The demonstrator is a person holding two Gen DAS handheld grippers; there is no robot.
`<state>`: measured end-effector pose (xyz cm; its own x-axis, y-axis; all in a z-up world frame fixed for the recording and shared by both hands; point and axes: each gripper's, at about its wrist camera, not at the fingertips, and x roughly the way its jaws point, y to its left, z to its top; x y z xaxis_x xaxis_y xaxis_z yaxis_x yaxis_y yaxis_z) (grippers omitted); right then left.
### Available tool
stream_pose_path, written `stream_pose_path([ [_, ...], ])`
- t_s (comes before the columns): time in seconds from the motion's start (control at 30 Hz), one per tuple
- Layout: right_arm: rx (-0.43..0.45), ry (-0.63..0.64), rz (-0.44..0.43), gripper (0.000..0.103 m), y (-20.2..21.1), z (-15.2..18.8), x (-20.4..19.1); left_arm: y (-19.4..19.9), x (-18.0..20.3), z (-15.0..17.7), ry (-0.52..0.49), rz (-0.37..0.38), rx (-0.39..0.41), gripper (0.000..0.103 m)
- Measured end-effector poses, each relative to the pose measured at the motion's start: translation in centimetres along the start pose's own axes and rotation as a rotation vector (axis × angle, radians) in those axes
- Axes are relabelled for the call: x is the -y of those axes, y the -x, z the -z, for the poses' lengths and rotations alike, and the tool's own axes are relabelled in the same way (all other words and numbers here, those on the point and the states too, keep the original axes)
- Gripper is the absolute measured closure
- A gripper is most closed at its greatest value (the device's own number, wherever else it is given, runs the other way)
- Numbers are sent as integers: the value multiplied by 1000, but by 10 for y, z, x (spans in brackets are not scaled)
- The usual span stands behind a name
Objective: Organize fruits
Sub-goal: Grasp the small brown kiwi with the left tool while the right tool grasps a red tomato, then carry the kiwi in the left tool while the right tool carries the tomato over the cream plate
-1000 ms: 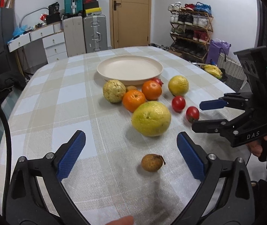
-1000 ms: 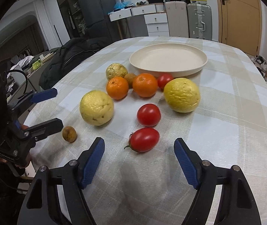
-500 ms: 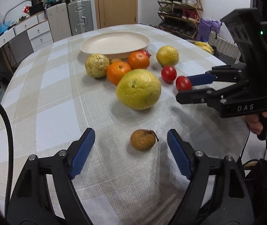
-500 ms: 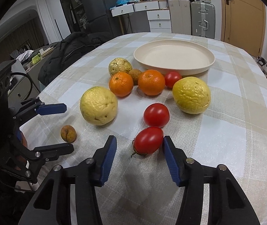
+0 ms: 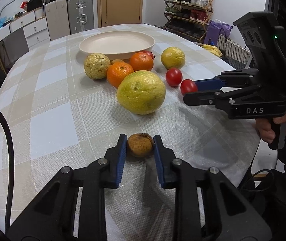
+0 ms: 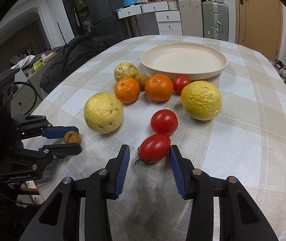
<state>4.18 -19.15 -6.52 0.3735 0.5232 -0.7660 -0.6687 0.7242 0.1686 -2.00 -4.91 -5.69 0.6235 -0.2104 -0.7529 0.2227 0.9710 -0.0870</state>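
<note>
My left gripper (image 5: 140, 140) is shut on a small brown fruit (image 5: 140, 145) that rests on the table near the front edge; the fruit also shows in the right wrist view (image 6: 72, 137). My right gripper (image 6: 149, 152) straddles an oval red tomato (image 6: 154, 148), with its right pad touching it and a gap at the left pad. An empty cream plate (image 6: 184, 62) sits at the back. In front of it lie two oranges (image 6: 127, 90), two large yellow citrus (image 6: 103, 115), a bumpy pale fruit (image 6: 126, 71) and two more tomatoes (image 6: 164, 121).
The table has a checked beige cloth (image 6: 253, 124). Drawers and suitcases (image 6: 215, 20) stand behind it, and a dark jacket (image 6: 72, 56) lies at its left. A shoe rack (image 5: 189, 16) and a basket (image 5: 233, 50) are at the right.
My left gripper moved forward and closed on the small brown fruit. My right gripper moved forward and narrowed around the oval tomato.
</note>
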Motion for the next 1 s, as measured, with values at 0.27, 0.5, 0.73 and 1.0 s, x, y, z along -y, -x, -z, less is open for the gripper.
stream_pose_path([
  [0.27,15,15,-1,72,3,1,-1,14,-2,-4,24,16,69,79],
  [0.5,72,14,-9,73,13,0,0,26,-5,-10,56,-8,146,79],
  [0.73,162,21,-26,73,28,-5,-5,32,-9,-21,82,-43,206,79],
  [1.0,219,1,-29,73,36,-14,1,30,-20,-35,111,-81,241,79],
])
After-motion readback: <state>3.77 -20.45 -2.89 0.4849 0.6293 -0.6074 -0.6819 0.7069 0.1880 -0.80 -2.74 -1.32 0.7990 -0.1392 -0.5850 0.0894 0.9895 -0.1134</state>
